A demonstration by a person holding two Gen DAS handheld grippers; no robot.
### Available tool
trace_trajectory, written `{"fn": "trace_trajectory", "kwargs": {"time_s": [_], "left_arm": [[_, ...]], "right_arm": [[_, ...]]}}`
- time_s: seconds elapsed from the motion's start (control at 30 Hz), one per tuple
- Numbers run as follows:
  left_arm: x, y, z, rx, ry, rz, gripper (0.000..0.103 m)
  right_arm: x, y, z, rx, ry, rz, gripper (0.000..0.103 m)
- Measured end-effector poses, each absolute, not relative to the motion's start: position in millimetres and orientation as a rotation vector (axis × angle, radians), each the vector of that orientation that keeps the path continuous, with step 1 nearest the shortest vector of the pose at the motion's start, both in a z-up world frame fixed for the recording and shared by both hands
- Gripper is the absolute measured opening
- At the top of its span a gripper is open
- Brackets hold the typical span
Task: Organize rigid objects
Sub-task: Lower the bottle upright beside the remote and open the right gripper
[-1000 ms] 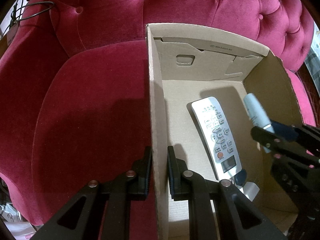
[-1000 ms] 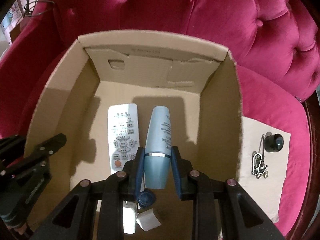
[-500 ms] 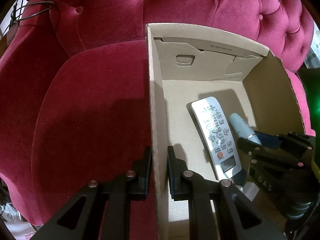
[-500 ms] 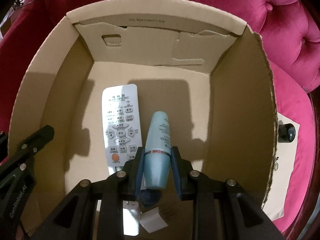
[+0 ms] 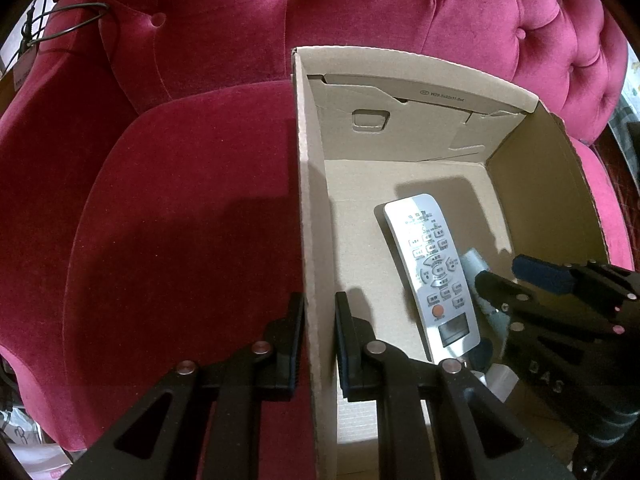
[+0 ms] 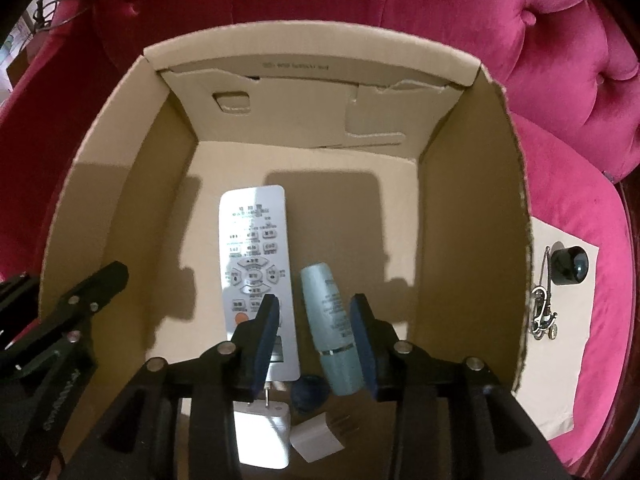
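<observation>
Left gripper (image 5: 319, 334) clamped on the cardboard box (image 6: 476, 216) side wall. Right gripper (image 6: 315, 338) jaws opening; pale blue bottle (image 6: 330, 330) lies between them on the box floor beside the remote control (image 6: 256, 264). Box print partly legible: "W29.5x22x11.5cm"; other labels illegible.

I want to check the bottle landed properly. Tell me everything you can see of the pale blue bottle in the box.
The pale blue bottle is slim and tapered, plastic-looking, with small print on its side and a thin silver band near its wider cap end. It lies flat on the floor of the cardboard box, just right of the remote, narrow end pointing at the far wall. The right gripper straddles it, jaws opening; the right pad looks against it, the left is clear.
</observation>
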State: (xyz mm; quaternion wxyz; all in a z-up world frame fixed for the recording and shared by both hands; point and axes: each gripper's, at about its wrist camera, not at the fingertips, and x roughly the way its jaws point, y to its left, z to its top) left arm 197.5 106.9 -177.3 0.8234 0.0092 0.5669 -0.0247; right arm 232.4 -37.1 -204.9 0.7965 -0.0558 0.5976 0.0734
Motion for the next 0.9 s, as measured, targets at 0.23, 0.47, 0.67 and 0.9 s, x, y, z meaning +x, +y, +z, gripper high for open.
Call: {"fn": "trace_trajectory", "kwargs": {"time_s": [0.23,0.47,0.67,0.9], "left_arm": [[199,107,-178,0.02,1.207,-0.052,0.016],[199,106,-178,0.021,1.207,-0.051,0.016],[200,105,-177,0.022,1.207,-0.049,0.016],[201,105,-177,0.024,1.208,-0.047,0.016]], "right_arm": [[225,-41,-187,-0.102,1.243,0.168,0.039],[217,-41,-161,-0.083,1.212,0.174,0.04],[212,-44,-143,-0.084,1.183,0.166,0.044],[208,-54,-127,-0.086,1.154,0.153,0.055]]}}
